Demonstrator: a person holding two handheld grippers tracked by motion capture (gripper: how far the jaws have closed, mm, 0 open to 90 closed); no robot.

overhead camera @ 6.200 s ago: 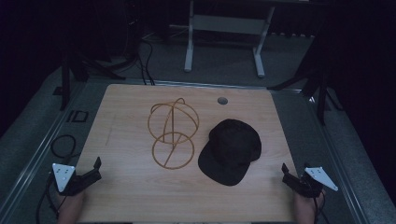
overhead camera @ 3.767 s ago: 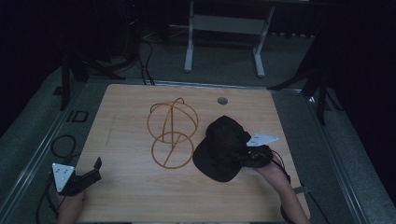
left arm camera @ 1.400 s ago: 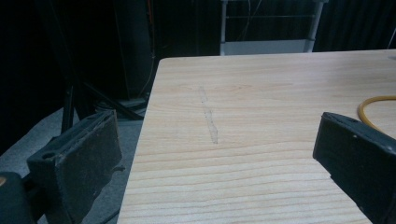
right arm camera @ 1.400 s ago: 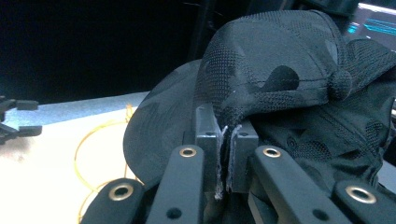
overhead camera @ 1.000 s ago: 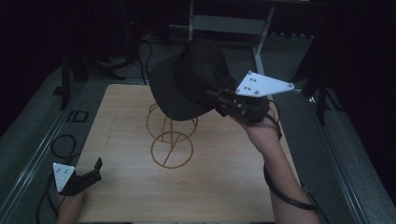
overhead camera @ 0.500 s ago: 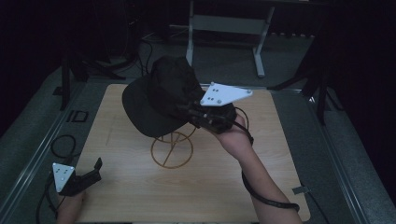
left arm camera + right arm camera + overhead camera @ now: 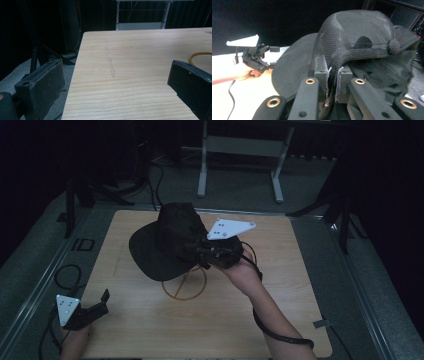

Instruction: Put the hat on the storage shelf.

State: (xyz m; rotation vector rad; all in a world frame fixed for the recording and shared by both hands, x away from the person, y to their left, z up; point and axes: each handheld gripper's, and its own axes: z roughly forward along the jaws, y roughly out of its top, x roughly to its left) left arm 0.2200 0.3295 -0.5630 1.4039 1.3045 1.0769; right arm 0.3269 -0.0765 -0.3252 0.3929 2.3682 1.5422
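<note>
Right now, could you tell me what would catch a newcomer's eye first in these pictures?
The black cap, held in the air over the middle of the wooden table, pinched in the right claw. Under it stands a wire stand. The left claw waits open at the table's near left corner.

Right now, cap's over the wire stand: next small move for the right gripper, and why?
Probably lower it a little further. The right gripper is pinching the cap fabric, and the cap hangs over the wire stand, whose base ring shows below the brim, so it doesn't look seated yet. The left gripper rests open near the table corner.
</note>
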